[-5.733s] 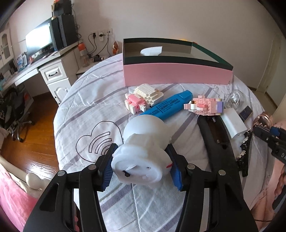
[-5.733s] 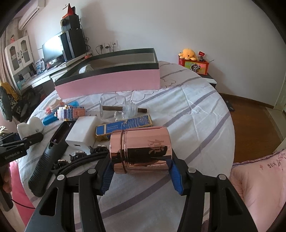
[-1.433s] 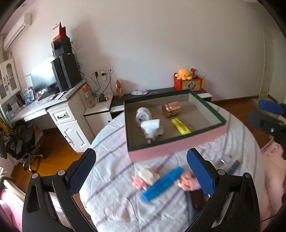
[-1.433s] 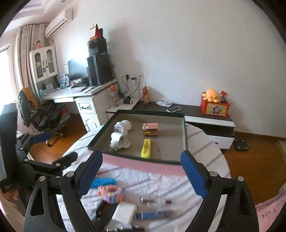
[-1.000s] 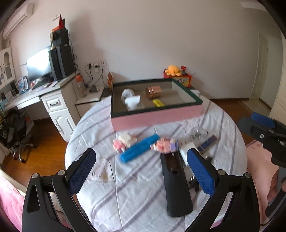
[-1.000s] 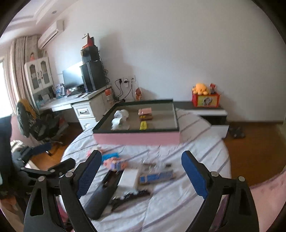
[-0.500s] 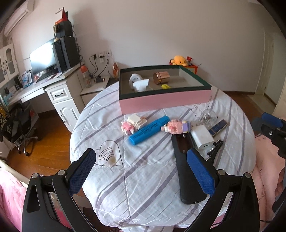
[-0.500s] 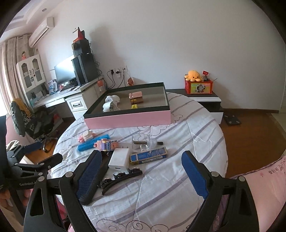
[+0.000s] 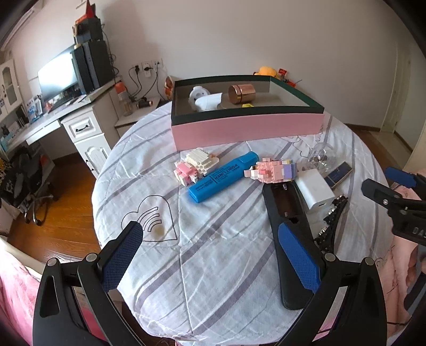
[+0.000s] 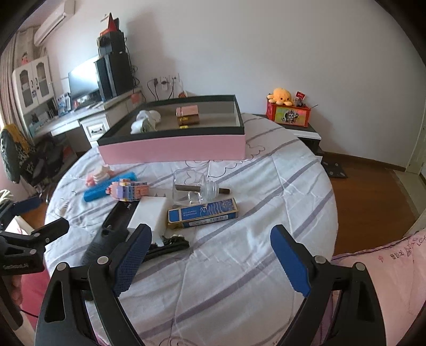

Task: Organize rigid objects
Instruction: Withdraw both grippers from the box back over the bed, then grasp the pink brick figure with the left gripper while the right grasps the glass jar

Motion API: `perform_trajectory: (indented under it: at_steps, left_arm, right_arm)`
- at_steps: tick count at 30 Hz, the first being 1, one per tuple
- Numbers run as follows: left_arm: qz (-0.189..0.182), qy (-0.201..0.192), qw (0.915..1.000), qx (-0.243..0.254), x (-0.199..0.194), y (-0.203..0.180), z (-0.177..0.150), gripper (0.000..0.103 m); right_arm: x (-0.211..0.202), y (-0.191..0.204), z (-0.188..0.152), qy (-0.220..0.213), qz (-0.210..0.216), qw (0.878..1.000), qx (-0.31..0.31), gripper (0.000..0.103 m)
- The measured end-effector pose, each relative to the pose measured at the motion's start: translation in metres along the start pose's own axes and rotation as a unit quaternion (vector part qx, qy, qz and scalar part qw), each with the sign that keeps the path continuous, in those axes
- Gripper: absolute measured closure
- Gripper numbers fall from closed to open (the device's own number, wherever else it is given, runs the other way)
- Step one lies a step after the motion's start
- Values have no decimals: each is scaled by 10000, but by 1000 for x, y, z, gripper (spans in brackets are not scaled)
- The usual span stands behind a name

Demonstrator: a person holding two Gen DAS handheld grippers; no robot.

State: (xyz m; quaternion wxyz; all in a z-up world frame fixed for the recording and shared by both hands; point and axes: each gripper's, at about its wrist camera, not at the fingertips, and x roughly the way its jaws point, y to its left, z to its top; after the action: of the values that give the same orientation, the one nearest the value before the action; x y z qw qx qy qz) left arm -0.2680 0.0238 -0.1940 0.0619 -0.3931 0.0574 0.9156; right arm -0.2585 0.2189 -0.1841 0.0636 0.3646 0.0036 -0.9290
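1. Left gripper (image 9: 210, 255) wide open, empty, above the table's near edge.
2. Right gripper (image 10: 210, 258) wide open, empty.
3. Pink box (image 9: 247, 127) at the far side already holds items.
4. Blue highlighter (image 9: 222, 177) lies ahead of the left gripper, long axis diagonal near-left to far-right; probably left's pick.
5. Blue carton (image 10: 202, 213) lies just ahead of the right gripper, long axis crosswise.

Monitor (image 9: 57, 77): on a white side desk (image 9: 80, 117), left of the room.
Speakers (image 10: 114, 71): black, stacked beside the monitor.
Plush (image 10: 282, 96): orange, on a red box (image 10: 289, 115).
Air conditioner (image 10: 50, 25): high on the wall.
Floor (image 9: 61, 213): wood.
Chair (image 10: 16, 157): draped with clothes.
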Motion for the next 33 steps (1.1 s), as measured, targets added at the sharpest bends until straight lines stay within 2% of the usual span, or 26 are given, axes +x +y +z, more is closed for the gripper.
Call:
perform_trajectory:
  at_steps: [12,16,20,22,23,28,33]
  left_arm:
    - [78,158,9998,116,25,-2,11,0]
    - [31,179,9998,121,30,-5,16,0]
    - [-28,175,9997,182,36,-14,23,0]
    - [-97,175,9996,199,40,-21,28,0]
    - [-140,185,9995,192,41,-24,31,0]
    - [-231,229,9992,253,54,-43,42,0]
    - [-208,365,9990,167,68,-55,50,0]
  right_arm:
    - [67,1,35,387,142,9991,-40,11]
    - [89,-3,38,679,274,9973,-26,11]
    - [93,-10,37,674,558,9962,49,12]
    - [91,-14,37,635,613,9961,47,26]
    - [90,-17,37,608,573,9965,52,27]
    - [83,-37,34,497,245,9984,69,27]
    - [86,-55,33,423,497,9970,426,27]
